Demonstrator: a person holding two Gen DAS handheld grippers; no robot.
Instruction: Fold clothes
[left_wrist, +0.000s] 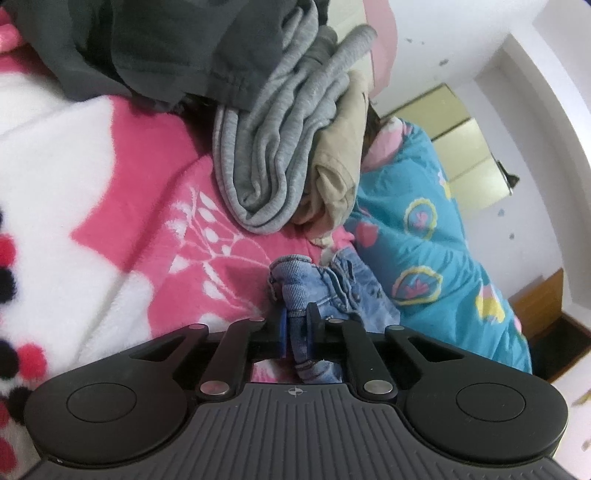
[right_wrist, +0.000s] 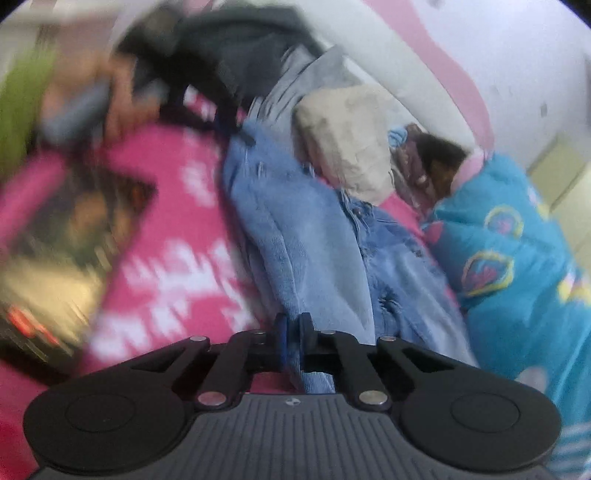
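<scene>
Across the bed, a pink-and-white blanket (left_wrist: 122, 206) is spread, and a turquoise patterned quilt (left_wrist: 436, 254) is bunched along its far side. Toward the head of the bed a heap is seen: a dark grey garment (left_wrist: 155, 51), a rumpled light grey garment (left_wrist: 280, 147) and a beige piece (left_wrist: 343, 155) pressed against it. Blue jeans (right_wrist: 314, 236) are stretched over the blanket between heap and quilt.

Denim is pinched by both claws: the left claw (left_wrist: 296, 332) is pressed together on a bunched seam of the jeans, the right claw (right_wrist: 293, 341) on a thin edge of the same cloth.

A slip is judged the main risk, since little cloth is held on the right and the right view is heavily blurred, which suggests quick motion. The denim could also be dragged into the grey heap, or be creased unevenly if the two grips are pulled out of line.

Both claws are held low over the blanket, pointed toward the heap.
</scene>
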